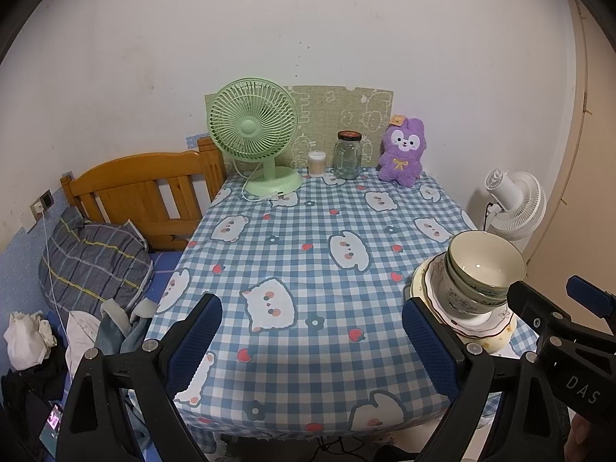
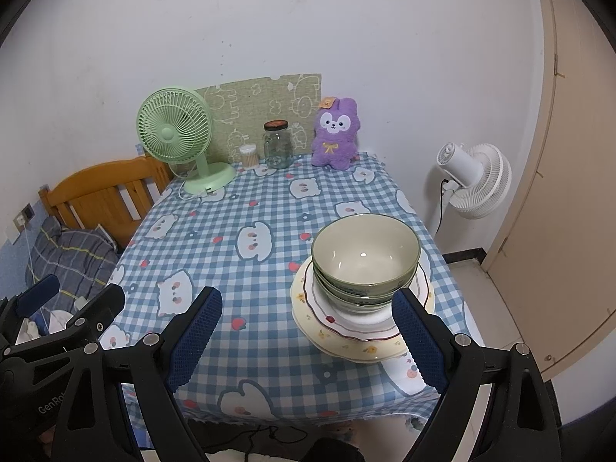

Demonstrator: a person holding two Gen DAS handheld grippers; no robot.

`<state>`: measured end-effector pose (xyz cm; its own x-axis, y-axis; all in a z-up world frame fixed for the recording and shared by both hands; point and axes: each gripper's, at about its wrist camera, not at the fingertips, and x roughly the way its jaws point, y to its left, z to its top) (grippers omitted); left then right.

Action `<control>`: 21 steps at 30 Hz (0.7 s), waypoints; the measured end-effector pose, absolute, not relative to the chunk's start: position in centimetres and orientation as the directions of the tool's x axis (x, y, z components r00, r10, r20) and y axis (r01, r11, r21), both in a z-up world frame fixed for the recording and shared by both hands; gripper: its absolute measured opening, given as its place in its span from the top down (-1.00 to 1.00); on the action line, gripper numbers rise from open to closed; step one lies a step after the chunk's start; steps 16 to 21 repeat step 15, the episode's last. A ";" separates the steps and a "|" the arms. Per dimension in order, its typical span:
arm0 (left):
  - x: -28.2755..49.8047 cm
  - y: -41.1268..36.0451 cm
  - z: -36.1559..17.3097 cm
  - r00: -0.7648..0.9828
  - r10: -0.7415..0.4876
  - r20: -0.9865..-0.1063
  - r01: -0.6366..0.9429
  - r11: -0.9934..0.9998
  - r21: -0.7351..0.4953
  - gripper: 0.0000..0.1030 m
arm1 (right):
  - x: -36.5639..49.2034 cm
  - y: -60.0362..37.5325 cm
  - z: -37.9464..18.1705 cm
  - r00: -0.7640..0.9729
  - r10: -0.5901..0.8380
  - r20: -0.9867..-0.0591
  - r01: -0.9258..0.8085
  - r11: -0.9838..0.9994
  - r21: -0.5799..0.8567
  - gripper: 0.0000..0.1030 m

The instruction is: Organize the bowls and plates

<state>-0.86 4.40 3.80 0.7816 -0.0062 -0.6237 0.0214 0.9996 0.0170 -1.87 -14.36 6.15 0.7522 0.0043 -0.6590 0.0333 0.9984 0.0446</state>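
A stack of green bowls (image 2: 365, 258) sits nested on a stack of plates (image 2: 346, 331) at the table's front right; the stack also shows in the left wrist view, bowls (image 1: 483, 269) on plates (image 1: 481, 327). My right gripper (image 2: 306, 340) is open and empty, above the table's front edge, its right finger just in front of the plates. My left gripper (image 1: 312, 342) is open and empty, over the table's front middle, left of the stack. The right gripper shows at the right edge of the left wrist view.
At the back of the checked tablecloth (image 2: 250, 269) stand a green fan (image 2: 177, 134), a glass jar (image 2: 277, 146), a small cotton-swab tub (image 2: 248, 156) and a purple plush toy (image 2: 335, 134). A wooden bed (image 1: 134, 192) with bedding lies left; a white fan (image 2: 475, 179) stands right.
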 end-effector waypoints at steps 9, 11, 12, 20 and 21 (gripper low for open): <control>-0.9 4.4 3.8 0.782 -0.007 -0.623 0.022 1.000 0.017 -0.86 | -1.7 -14.3 6.1 0.752 0.004 -0.659 0.033 0.998 0.044 -0.78; -0.9 4.3 3.8 0.782 -0.006 -0.623 0.022 1.000 0.018 -0.86 | -1.7 -14.2 6.1 0.752 0.005 -0.659 0.033 0.998 0.044 -0.78; -0.9 4.3 3.8 0.783 -0.007 -0.622 0.022 1.000 0.017 -0.86 | -1.7 -14.2 6.1 0.752 0.004 -0.659 0.033 0.998 0.044 -0.78; -0.7 4.2 3.9 0.782 -0.007 -0.623 0.023 1.000 0.017 -0.86 | -1.8 -14.3 6.0 0.751 0.003 -0.661 0.035 0.998 0.044 -0.78; -0.7 4.2 3.9 0.782 -0.007 -0.623 0.023 1.000 0.017 -0.86 | -1.8 -14.3 6.0 0.751 0.003 -0.661 0.035 0.998 0.044 -0.78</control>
